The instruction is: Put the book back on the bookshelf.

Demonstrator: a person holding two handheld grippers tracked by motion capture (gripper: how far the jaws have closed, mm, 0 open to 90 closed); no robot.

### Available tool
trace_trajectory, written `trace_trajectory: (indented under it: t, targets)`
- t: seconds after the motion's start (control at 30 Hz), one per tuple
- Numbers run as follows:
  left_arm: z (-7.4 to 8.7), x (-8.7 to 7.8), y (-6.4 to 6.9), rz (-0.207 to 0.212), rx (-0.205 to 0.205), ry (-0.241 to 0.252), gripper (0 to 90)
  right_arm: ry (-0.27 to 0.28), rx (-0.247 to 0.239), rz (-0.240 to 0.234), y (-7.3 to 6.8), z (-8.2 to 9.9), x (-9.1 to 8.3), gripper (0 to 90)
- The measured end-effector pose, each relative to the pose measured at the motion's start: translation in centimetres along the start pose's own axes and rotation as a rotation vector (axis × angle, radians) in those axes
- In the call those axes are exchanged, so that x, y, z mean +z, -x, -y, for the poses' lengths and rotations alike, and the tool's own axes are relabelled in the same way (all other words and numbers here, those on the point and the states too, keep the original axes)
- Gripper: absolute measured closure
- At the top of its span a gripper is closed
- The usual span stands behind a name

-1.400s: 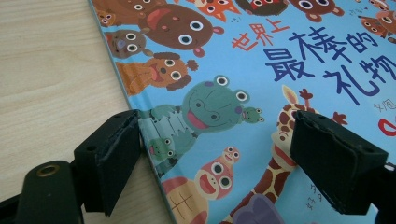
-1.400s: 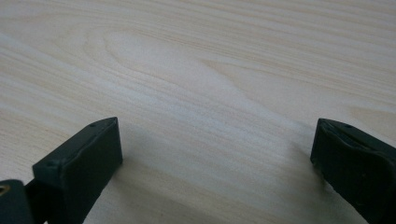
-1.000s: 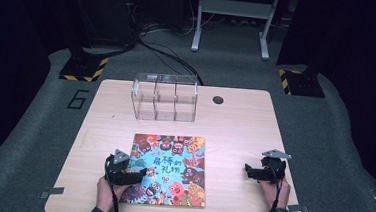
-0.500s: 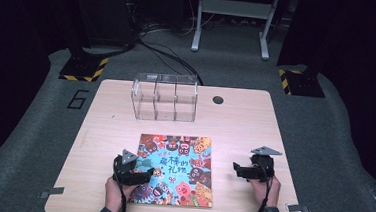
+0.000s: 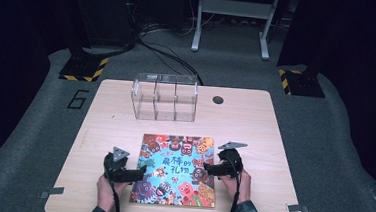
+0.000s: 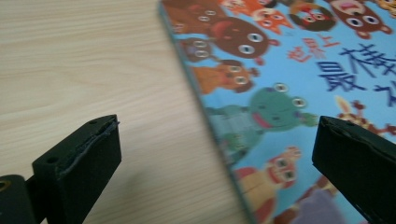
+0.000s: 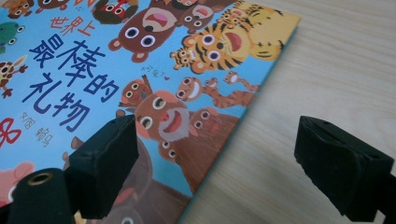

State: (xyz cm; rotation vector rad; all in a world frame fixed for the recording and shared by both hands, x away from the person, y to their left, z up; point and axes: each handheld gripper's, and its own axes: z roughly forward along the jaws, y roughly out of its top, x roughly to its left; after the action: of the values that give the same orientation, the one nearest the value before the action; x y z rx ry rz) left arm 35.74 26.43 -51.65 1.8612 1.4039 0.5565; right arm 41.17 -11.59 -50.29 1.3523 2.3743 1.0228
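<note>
A colourful picture book (image 5: 176, 170) with cartoon animals on its cover lies flat on the wooden table (image 5: 259, 136), near the front edge. My left gripper (image 5: 137, 173) sits at the book's left edge, and its jaws have just been opening. In the left gripper view the left gripper (image 6: 215, 158) stands wide, one jaw over bare wood and one over the book (image 6: 289, 93). My right gripper (image 5: 210, 169) is at the book's right edge, and its jaws have just been closing. The right gripper (image 7: 219, 158) still straddles the edge of the book (image 7: 140, 70) without pressing on it.
A clear plastic box (image 5: 164, 97) with several compartments stands at the back middle of the table. A dark round hole (image 5: 218, 99) lies to its right. Bare wood stretches to both sides of the book. Black stands and cables sit on the floor behind.
My right gripper has travelled left from the table's right side to the book's right edge. The left gripper edged toward the book and then drew back a little.
</note>
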Motion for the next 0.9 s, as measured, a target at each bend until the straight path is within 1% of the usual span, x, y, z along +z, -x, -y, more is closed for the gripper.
trace_trajectory:
  t: [0.03, 0.07, 0.1, 0.13, 0.17, 0.2, 0.23, 0.27, 0.3, 0.33, 0.37, 0.4, 0.43, 0.47, 0.53, 0.57, 0.6, 0.7, 0.73, 0.77, 0.83, 0.87, 0.9]
  targets:
    - [0.1, -0.2, -0.6, -0.018, -0.005, -0.001, 0.3, -0.004, -0.004, -0.006, -0.1, -0.1, 0.4, 14.2]
    - [0.2, -0.3, -1.2, -0.031, -0.014, -0.002, 0.3, -0.015, 0.008, -0.007, -0.2, -0.2, 0.6, 14.4]
    - [0.3, -0.4, -1.7, -0.042, -0.015, -0.013, 0.3, -0.018, 0.006, -0.012, -0.3, -0.2, 0.9, 14.9]
    - [0.4, -0.4, -2.0, -0.057, -0.013, -0.016, 0.2, -0.029, 0.016, -0.010, -0.4, -0.2, 1.1, 15.8]
    - [0.4, -0.4, -2.3, -0.061, -0.017, -0.022, 0.2, -0.037, 0.020, -0.007, -0.5, -0.2, 1.3, 17.0]
    - [0.4, -0.3, -2.4, -0.065, -0.009, -0.031, 0.3, -0.036, 0.025, -0.007, -0.5, -0.2, 1.4, 19.1]
    - [0.4, -0.2, -2.3, -0.065, -0.001, -0.031, 0.3, -0.025, 0.035, 0.005, -0.5, -0.2, 1.5, 21.3]
    - [0.4, -0.2, -2.3, -0.065, -0.001, -0.031, 0.3, -0.025, 0.035, 0.005, -0.5, -0.2, 1.5, 21.3]
    - [0.3, -0.1, -2.2, -0.055, 0.017, -0.046, 0.3, -0.021, 0.035, 0.004, -0.5, -0.2, 1.5, 22.6]
    - [0.3, 0.1, -1.9, -0.050, 0.025, -0.048, 0.3, -0.023, 0.037, 0.006, -0.5, -0.2, 1.5, 23.3]
    - [0.3, 0.2, -1.7, -0.049, 0.034, -0.050, 0.3, -0.026, 0.026, 0.000, -0.4, -0.2, 1.5, 25.9]
    - [0.3, 0.5, -1.5, -0.046, 0.048, -0.058, 0.2, -0.016, 0.020, -0.008, -0.3, -0.1, 1.4, 27.8]
    - [0.4, 0.6, -1.2, -0.052, 0.049, -0.049, 0.2, -0.016, 0.020, -0.008, -0.3, -0.1, 1.4, 27.8]
    - [0.5, 0.7, -1.2, -0.053, 0.045, -0.043, 0.2, -0.022, 0.022, -0.010, -0.3, -0.1, 1.3, 29.8]
    - [0.6, 0.8, -1.4, -0.039, 0.029, -0.042, 0.4, -0.017, 0.005, -0.023, -0.1, -0.1, 1.3, 32.8]
    - [0.6, 0.7, -1.5, -0.033, 0.030, -0.049, 0.4, -0.017, 0.004, -0.029, -0.1, -0.1, 1.3, 34.1]
    - [0.6, 0.8, -1.5, -0.030, 0.023, -0.039, 0.6, -0.016, 0.008, -0.034, -0.1, -0.1, 1.3, 35.4]
    - [0.6, 1.0, -1.2, -0.020, 0.025, -0.036, 1.1, -0.016, 0.000, -0.033, 0.2, -0.1, 1.2, 36.3]
    - [0.6, 1.0, -1.1, -0.009, 0.032, -0.042, 1.2, -0.015, 0.013, -0.033, 0.3, -0.1, 1.2, 36.8]
    - [0.6, 1.1, -1.0, -0.003, 0.028, -0.036, 1.2, -0.017, 0.023, -0.032, 0.4, -0.1, 1.1, 37.4]
    - [0.4, 1.3, -0.6, 0.014, 0.032, -0.040, 1.1, -0.021, 0.021, -0.029, 0.9, -0.2, 1.0, 38.4]
    - [0.4, 1.5, -0.3, 0.018, 0.027, -0.033, 1.1, -0.020, 0.030, -0.025, 1.1, -0.2, 1.0, 38.7]
    - [0.3, 1.6, -0.2, 0.018, 0.038, -0.036, 1.1, -0.028, 0.032, -0.023, 1.4, -0.2, 0.9, 39.1]
